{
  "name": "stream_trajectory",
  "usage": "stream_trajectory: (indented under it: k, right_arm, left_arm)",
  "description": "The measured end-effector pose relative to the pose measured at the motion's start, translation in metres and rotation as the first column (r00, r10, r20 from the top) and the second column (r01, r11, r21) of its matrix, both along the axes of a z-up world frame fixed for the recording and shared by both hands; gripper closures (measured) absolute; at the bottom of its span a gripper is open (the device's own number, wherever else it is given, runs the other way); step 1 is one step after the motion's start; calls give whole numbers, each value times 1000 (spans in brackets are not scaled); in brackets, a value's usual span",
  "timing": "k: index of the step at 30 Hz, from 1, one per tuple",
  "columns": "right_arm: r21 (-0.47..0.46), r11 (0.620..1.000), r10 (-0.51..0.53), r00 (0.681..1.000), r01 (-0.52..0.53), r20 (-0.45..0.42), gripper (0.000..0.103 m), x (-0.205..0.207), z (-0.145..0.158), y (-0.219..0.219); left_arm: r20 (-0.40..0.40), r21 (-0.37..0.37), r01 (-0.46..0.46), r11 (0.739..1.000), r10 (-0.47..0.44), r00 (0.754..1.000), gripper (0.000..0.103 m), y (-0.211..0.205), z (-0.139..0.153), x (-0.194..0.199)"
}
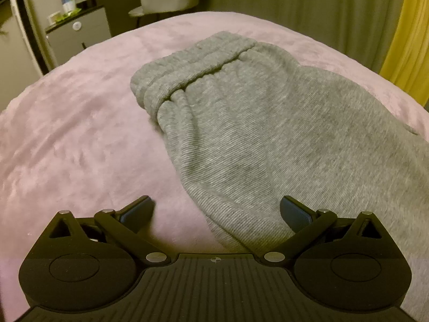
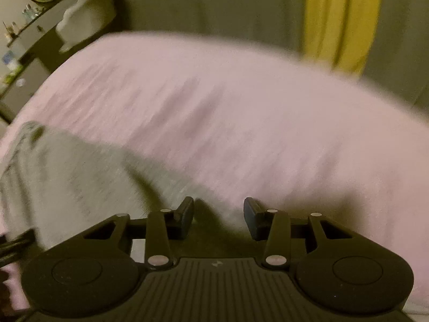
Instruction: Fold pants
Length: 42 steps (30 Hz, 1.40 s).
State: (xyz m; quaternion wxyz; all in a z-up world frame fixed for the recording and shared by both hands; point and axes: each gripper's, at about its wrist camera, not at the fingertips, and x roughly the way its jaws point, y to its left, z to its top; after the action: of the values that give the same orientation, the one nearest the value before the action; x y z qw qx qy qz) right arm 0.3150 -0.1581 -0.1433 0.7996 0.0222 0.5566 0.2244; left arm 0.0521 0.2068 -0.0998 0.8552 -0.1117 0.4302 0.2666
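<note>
Bed (image 1: 67, 139) under pink plush blanket, grey sweatpants (image 1: 254, 134) lying on it

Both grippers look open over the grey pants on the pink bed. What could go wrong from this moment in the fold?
1. The left gripper is open wide above the pants; closing here may pinch only the top layer, or the pink blanket too.
2. The right wrist view is motion-blurred; the open right gripper sits near the fabric's edge and may miss it.
3. The bunched waistband could fold unevenly.
</note>
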Motion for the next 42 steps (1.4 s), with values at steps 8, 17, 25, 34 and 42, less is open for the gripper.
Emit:
stream_trajectory:
  k: [8, 17, 25, 34, 42]
  right_arm:
    - [310, 945, -32, 974, 102, -224, 48, 21, -7, -34]
    - [434, 897, 78, 936, 84, -344, 7, 30, -19, -3]
    - [561, 804, 102, 884, 197, -456, 6, 38, -35, 29]
    - [689, 606, -248, 917, 397, -311, 13, 64, 2, -19]
    - [532, 831, 28, 942, 165, -335, 19, -13, 10, 3]
  left_arm:
    - [0, 1, -1, 1000, 1, 1000, 0, 0, -1, 1]
    - [0, 3, -2, 1000, 2, 1000, 0, -1, -1, 1]
    - [1, 5, -2, 1000, 2, 1000, 0, -1, -2, 2]
    - [3, 3, -3, 1000, 3, 1000, 0, -1, -2, 2]
    - [4, 0, -3, 1000, 3, 1000, 0, 0, -2, 3]
